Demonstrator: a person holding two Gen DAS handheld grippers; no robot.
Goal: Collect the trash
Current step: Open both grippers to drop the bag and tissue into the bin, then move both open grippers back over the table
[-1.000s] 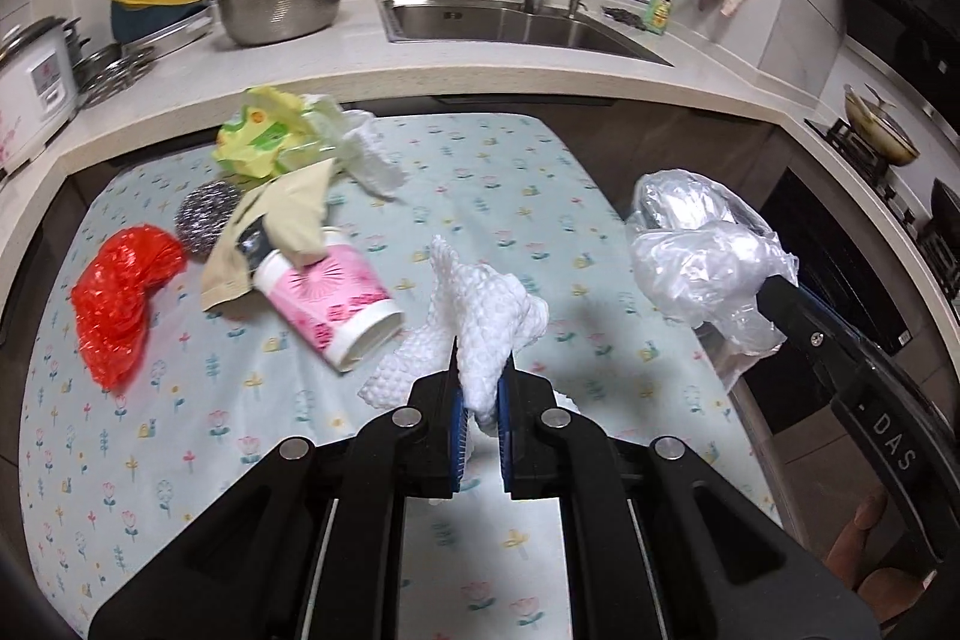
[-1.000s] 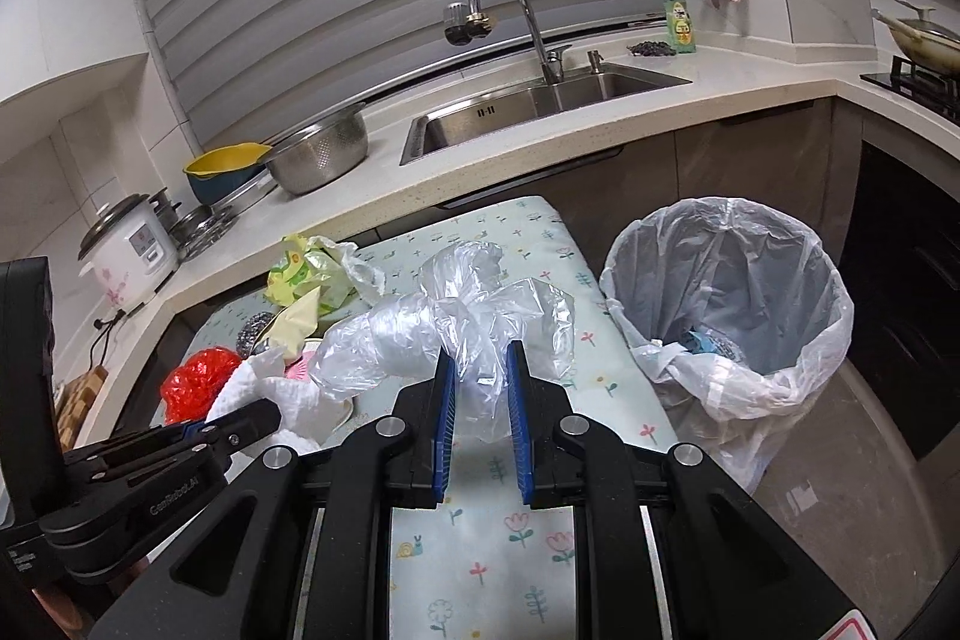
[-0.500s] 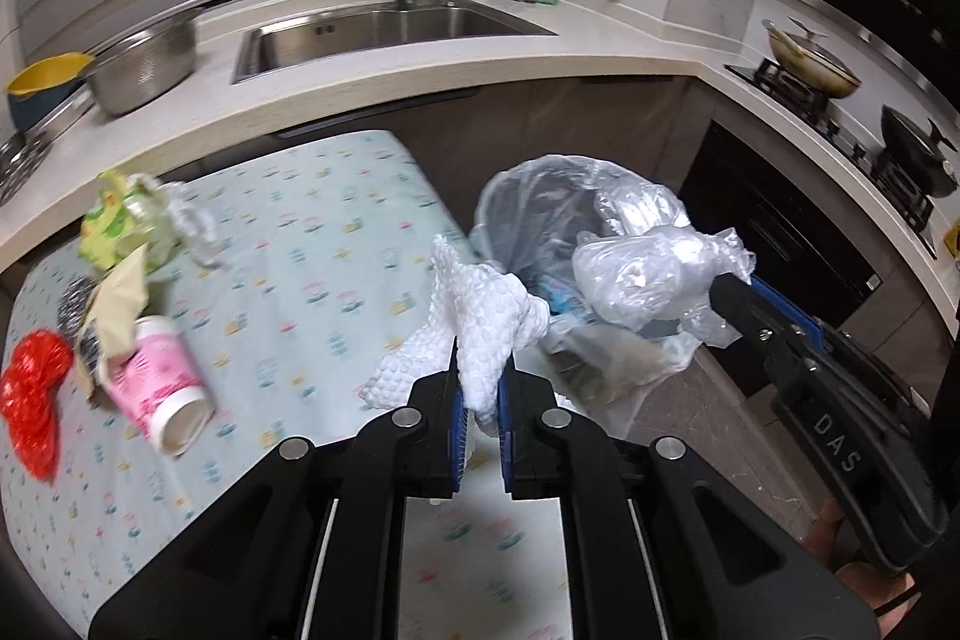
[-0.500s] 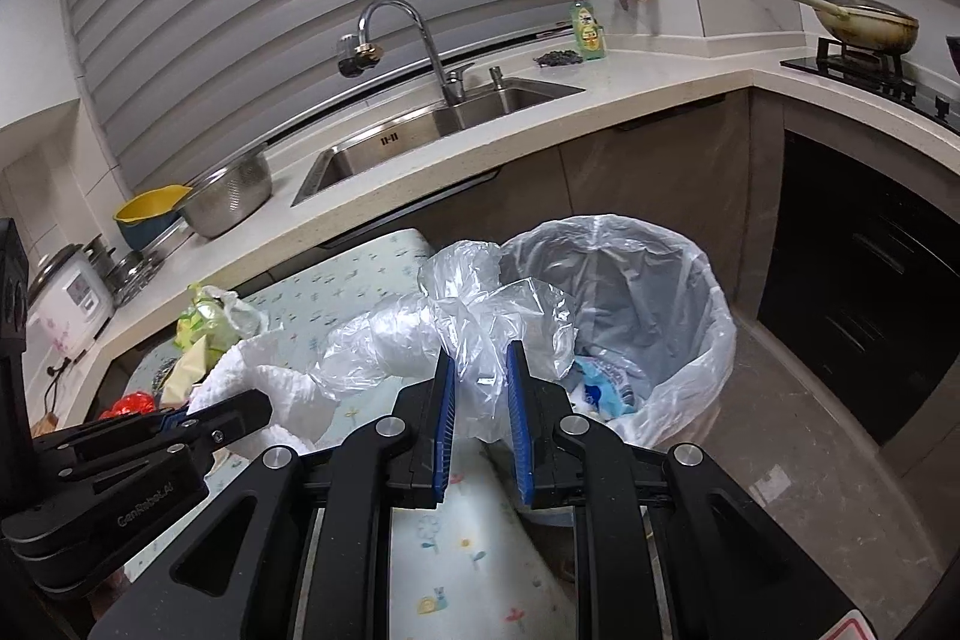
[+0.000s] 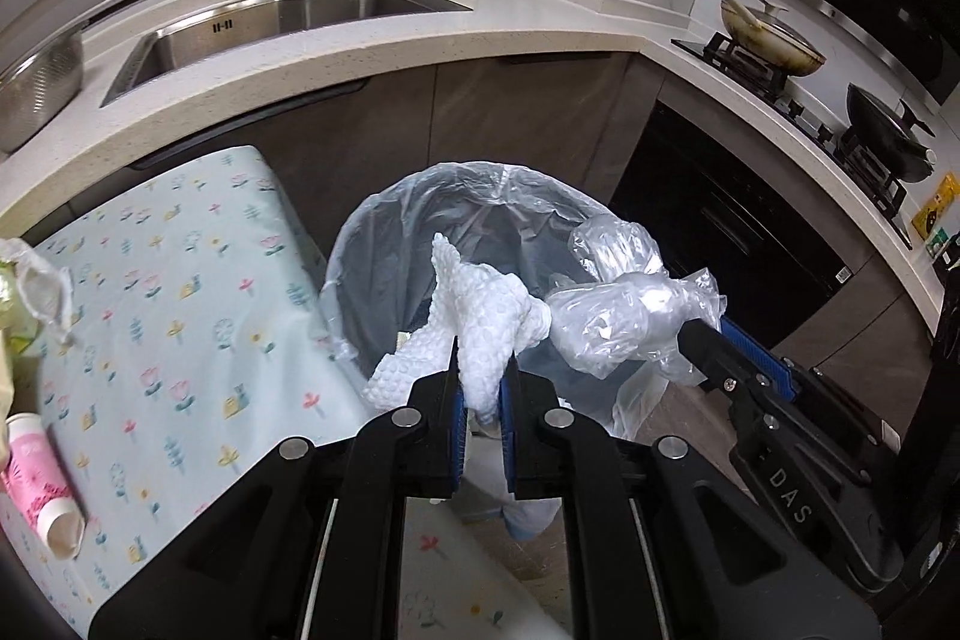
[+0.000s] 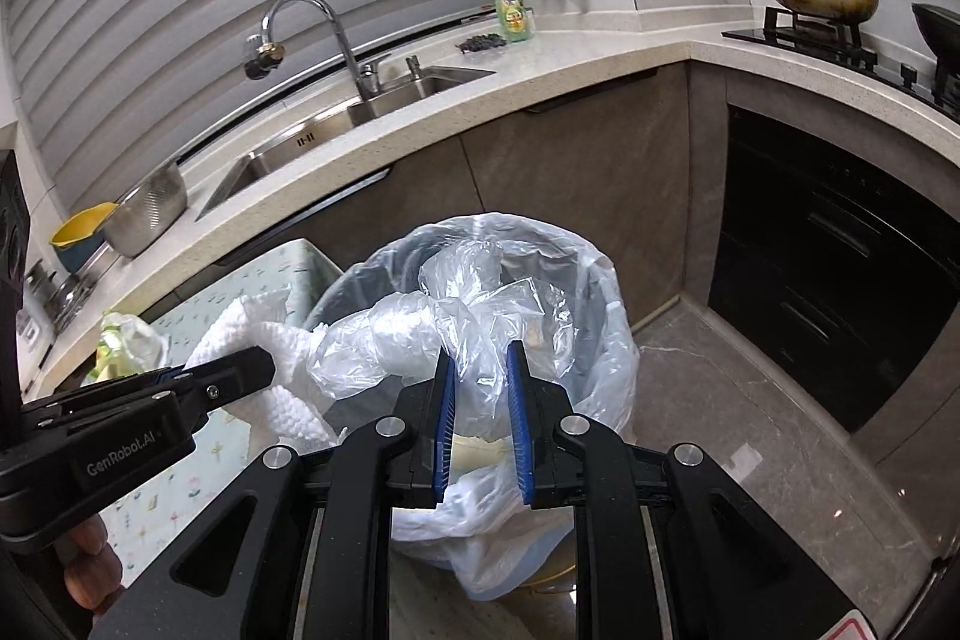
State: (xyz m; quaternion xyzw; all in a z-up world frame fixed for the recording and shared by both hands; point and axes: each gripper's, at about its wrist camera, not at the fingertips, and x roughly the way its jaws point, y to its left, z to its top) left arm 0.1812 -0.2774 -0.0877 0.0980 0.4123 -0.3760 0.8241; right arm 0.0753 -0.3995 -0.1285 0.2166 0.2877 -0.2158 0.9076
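Both loads swung off the counter (image 5: 180, 292) within the last second: left gripper (image 5: 480, 394) clamped on white towel (image 5: 480, 316), right gripper (image 6: 480, 400), jaws parted slightly wider, pinching plastic wrap (image 6: 444, 322), each directly ahead over the bin (image 6: 600, 280)—release judged next.

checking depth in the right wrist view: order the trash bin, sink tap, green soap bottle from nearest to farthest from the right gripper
1. Trash bin, right under and ahead of the right gripper.
2. Sink tap, on the counter, back left.
3. Green soap bottle, by the wall behind the sink, center.
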